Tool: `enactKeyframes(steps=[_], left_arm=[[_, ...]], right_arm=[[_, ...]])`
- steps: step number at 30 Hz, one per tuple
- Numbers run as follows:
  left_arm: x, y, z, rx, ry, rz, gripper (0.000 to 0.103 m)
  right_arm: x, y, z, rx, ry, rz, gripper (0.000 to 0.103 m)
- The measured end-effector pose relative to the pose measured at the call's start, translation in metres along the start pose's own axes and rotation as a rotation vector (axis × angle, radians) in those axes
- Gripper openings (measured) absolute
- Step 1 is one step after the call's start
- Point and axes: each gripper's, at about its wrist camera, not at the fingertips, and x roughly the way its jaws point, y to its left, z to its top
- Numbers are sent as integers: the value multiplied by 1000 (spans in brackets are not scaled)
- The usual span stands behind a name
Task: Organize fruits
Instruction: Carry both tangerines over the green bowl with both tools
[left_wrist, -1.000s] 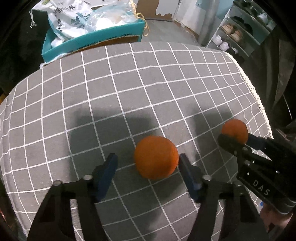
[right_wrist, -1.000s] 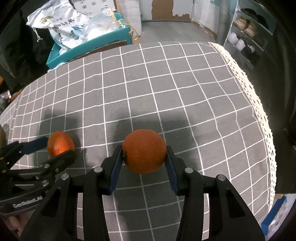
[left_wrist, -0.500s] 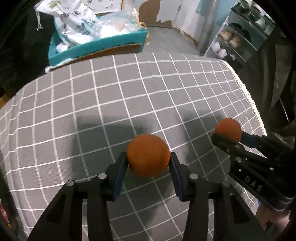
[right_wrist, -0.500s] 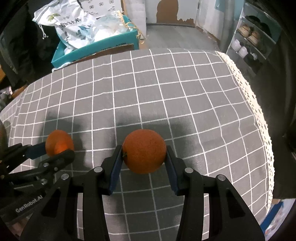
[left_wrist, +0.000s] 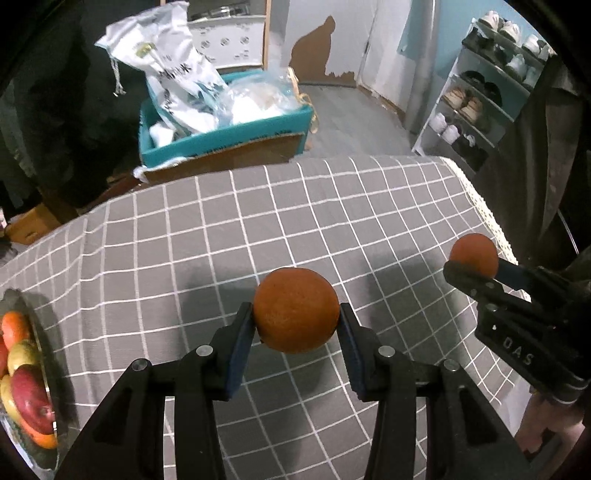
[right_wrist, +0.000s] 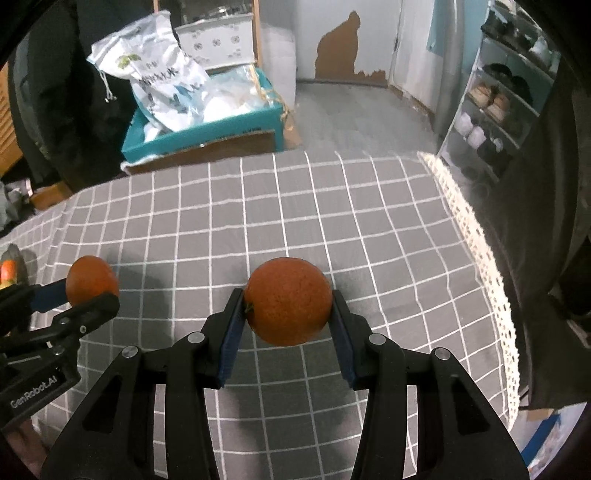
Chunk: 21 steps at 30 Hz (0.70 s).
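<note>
Pinching one orange (left_wrist: 296, 309) between its fingertips, the left claw (left_wrist: 296, 325) mirrors the right claw (right_wrist: 288, 314) with another orange (right_wrist: 289, 301).

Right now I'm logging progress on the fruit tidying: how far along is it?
Done: several fruits already lie in the dish at the table's left edge. In hand: the left claw is shut on one orange, the right claw on another orange. Left: both oranges must reach the dish; no loose fruit shows on the checked cloth.

Both wrist views look steeply down, close above checked tablecloth (left_wrist: 295, 221); each catches other's orange and teal box (right_wrist: 207, 129) beyond.
</note>
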Motion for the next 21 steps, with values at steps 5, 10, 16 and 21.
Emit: enactKeyframes(steps=[5,10,16,21], left_arm=[[-22,7,1,-18,-35,7,46],[-48,14,2,-31,-82,12,46],[-76,22,2,-38,-131,21,46],[-98,30,-2,-45,-166,29,46]], right_arm=[[-20,7,4,-16,-35,10,44],[-40,18,8,-34,-71,26,44],[-61,29,12,-58,-111,41,44],[-80,41,13,-84,-148,52,44]])
